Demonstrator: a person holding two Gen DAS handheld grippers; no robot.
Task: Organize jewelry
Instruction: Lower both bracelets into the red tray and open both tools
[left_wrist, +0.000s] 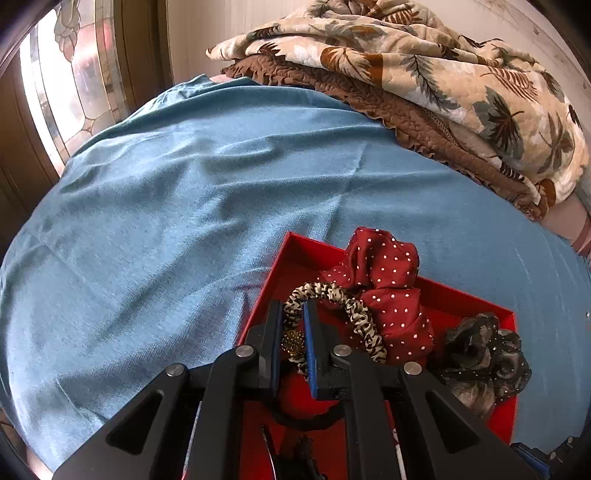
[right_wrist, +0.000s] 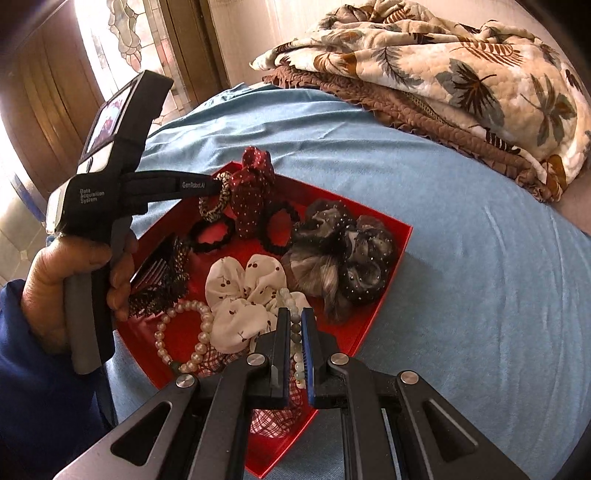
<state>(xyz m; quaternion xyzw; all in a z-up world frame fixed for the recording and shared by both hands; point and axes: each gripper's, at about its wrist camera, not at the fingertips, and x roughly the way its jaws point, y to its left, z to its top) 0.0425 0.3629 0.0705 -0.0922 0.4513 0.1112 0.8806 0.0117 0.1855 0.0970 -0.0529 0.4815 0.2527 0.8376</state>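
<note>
We hold the leopard hair tie (left_wrist: 334, 295) in the narrowed left gripper (left_wrist: 293, 314) at the tray's (left_wrist: 291, 245) far corner; the right gripper (right_wrist: 295, 321) pinches the bead bracelet (right_wrist: 295, 332) at the near edge.

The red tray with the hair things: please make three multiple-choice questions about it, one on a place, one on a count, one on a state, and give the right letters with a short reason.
1. Where does the red tray stand?
A. on the blue cloth
B. on the leaf-print quilt
C. on a wooden floor

2. How many plain black hair ties lie in the tray?
A. none
B. two
C. five

3. What is the left claw doing?
A. open above the blue cloth
B. shut on the leopard-print scrunchie
C. shut on the white cherry scrunchie

Answers:
1 A: the blue cloth shows around the tray, and the leaf-print quilt lies further back.
2 B: two black hair ties lie on either side of the red dotted scrunchie.
3 B: the left claw has the leopard-print scrunchie pinched between its fingers; the white cherry scrunchie lies free.
</note>
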